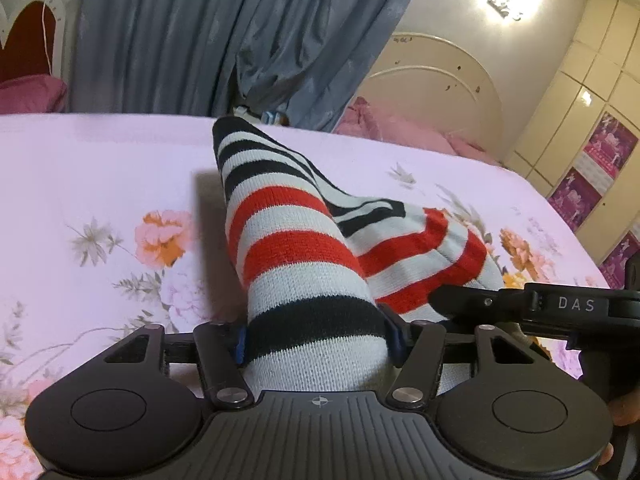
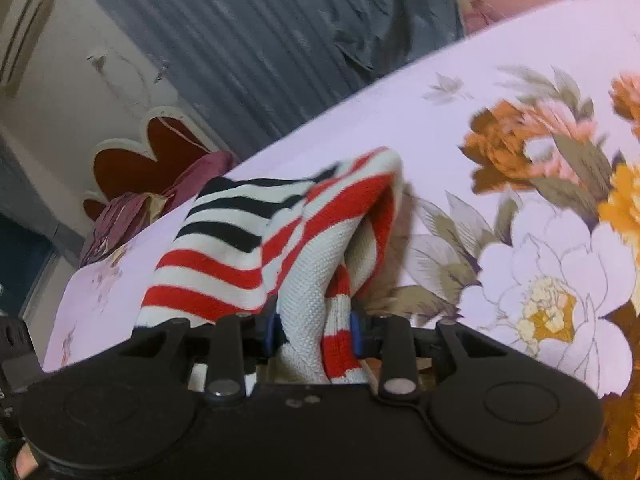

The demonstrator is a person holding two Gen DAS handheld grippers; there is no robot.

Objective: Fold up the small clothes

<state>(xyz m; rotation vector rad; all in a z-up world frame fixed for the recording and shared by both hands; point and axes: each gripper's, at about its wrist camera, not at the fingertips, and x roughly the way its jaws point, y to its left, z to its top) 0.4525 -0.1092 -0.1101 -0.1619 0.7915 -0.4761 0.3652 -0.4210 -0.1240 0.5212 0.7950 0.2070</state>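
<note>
Both your grippers, left (image 1: 316,340) and right (image 2: 314,332), clamp the striped sock (image 1: 288,248); it runs lengthwise ahead, probably doubled over the bed (image 1: 100,160).

Striped knit garment (image 1: 296,248) bunched, lifted (red, black, white)

Open floral bedsheet (image 1: 100,184) left of the striped garment (image 1: 288,240); right claw (image 1: 440,300) close alongside

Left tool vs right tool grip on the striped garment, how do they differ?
The left tool pinches a smooth, wide band of the striped garment; the right tool pinches a narrower, bunched wad. The left's jaws stand wider than the right's. Both are shut on cloth above the floral bedsheet.
</note>
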